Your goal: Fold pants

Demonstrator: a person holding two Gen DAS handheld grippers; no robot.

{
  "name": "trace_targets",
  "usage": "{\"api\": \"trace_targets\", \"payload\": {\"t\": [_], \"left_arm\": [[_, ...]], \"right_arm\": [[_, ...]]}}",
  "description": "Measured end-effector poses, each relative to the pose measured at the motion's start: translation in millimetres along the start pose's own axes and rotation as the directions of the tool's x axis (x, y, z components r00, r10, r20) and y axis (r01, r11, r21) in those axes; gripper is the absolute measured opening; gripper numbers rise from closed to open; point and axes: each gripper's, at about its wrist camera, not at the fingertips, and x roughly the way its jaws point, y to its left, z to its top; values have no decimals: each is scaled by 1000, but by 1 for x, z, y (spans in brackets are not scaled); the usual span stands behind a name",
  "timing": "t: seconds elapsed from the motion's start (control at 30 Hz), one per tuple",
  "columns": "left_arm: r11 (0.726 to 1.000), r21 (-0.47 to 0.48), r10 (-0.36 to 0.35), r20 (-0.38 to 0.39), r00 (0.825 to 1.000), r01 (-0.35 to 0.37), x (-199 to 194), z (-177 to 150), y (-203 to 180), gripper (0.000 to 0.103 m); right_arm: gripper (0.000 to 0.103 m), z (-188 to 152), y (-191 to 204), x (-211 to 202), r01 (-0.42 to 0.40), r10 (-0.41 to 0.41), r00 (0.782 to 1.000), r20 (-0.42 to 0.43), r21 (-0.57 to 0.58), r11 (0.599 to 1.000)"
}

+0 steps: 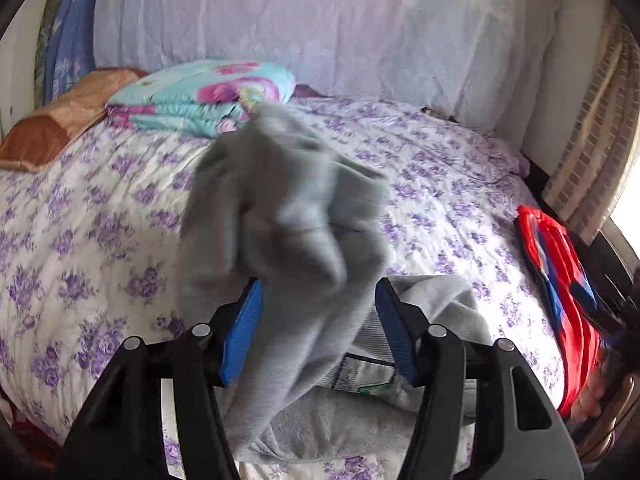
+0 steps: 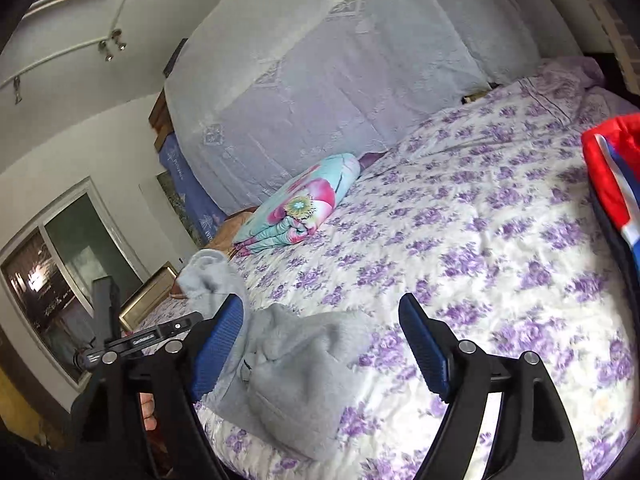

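Me: Blue pads (image 1: 244, 332) of my left tongs (image 1: 320, 286) sit right under the lens, about half open, with a thick bunch of the pants (image 1: 288, 216) squeezed between them. That bunch is lifted off the bed and blurred; the rest trails down onto the bed cover (image 1: 440, 184) below.

Friend: And the other pair?

Me: My right tongs (image 2: 322, 300) gape wide and hold nothing. The grey heap lies on the bed just beside their left finger.

Friend: How will the pants handle?

Me: Soft, thick fleece, I judge: light enough, not slippery, nothing to break. But it is limp, so it sags and crumples wherever I let it hang. A bunch like this gives me no straight edge.

Friend: So where do you grab?

Me: Probably the ribbed waistband (image 1: 372, 344), 1 corner in each pair of tongs, so the legs drop straight. It shows just inside my left tongs' right pad, near a label.

Friend: Anything in the way?

Me: Little. The red and blue garment (image 1: 560, 280) lies at the right edge of the bed, near the heap. The folded flowered blanket (image 1: 200, 96) and the brown pillow (image 1: 60, 120) sit well apart at the far side. Between them the bed cover is bare, room enough to spread the legs.
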Motion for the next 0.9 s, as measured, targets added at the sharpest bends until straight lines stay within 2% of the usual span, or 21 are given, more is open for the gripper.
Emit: {"api": "trace_targets", "payload": {"t": [0.07, 0.1, 0.17, 0.2, 0.27, 0.3, 0.37, 0.4, 0.47, 0.5, 0.57, 0.63, 0.73, 0.77, 0.8, 0.83, 0.9], "left_arm": [[989, -120, 89, -17, 996, -91, 10, 1, 36, 61], [978, -173, 110, -28, 994, -113, 14, 1, 52, 63], [966, -243, 79, -64, 995, -93, 17, -3, 73, 64], [970, -228, 71, -66, 995, -84, 15, -4, 69, 64], [989, -87, 113, -28, 993, -115, 6, -5, 41, 70], [991, -23, 134, -7, 991, -134, 3, -6, 25, 73], [988, 40, 146, 20, 989, -147, 2, -5, 6, 81], [987, 54, 153, 30, 988, -154, 2, -1, 2, 81], [984, 35, 171, 37, 985, -172, 5, 6, 6, 81], [986, 11, 167, 34, 985, -167, 7, 10, 8, 81], [986, -26, 167, 30, 986, -166, 12, 14, 18, 81], [985, -45, 165, 20, 986, -164, 19, 14, 26, 81], [985, -74, 158, 10, 987, -156, 26, 11, 39, 81], [986, -88, 146, 5, 989, -145, 28, 10, 44, 81], [986, -100, 136, 4, 991, -134, 29, 9, 48, 81], [986, -107, 130, 6, 991, -129, 29, 8, 52, 81], [986, -111, 126, 17, 992, -124, 28, 7, 57, 81]], "right_arm": [[82, -12, -12, -8, 11, -10, 1000, -20, 29, 1000], [83, -18, -16, -10, 17, -16, 999, -29, 34, 999], [83, -29, -24, -11, 34, -32, 998, -52, 39, 999], [83, -33, -28, -10, 39, -36, 997, -64, 42, 998], [86, -34, -32, -1, 40, -34, 996, -88, 63, 997], [87, -32, -33, 5, 16, -7, 995, -104, 85, 996], [87, -22, -21, 26, -88, 107, 982, -156, 126, 988], [87, -15, -8, 39, -139, 160, 971, -176, 126, 982], [87, 1, 25, 72, -185, 201, 953, -226, 91, 979], [87, 8, 39, 92, -178, 190, 947, -258, 71, 981], [87, 18, 55, 139, -83, 91, 939, -333, 40, 996], [87, 21, 56, 190, 42, -23, 902, -431, 35, 999], [87, 16, 47, 243, 78, 11, 865, -502, 156, 985], [87, 12, 45, 259, 86, 29, 844, -536, 189, 978], [87, 9, 44, 272, 118, -1, 822, -569, 169, 978], [87, 5, 46, 282, 131, -18, 811, -584, 151, 980], [87, -1, 52, 300, 109, 9, 785, -619, 153, 982]]}}
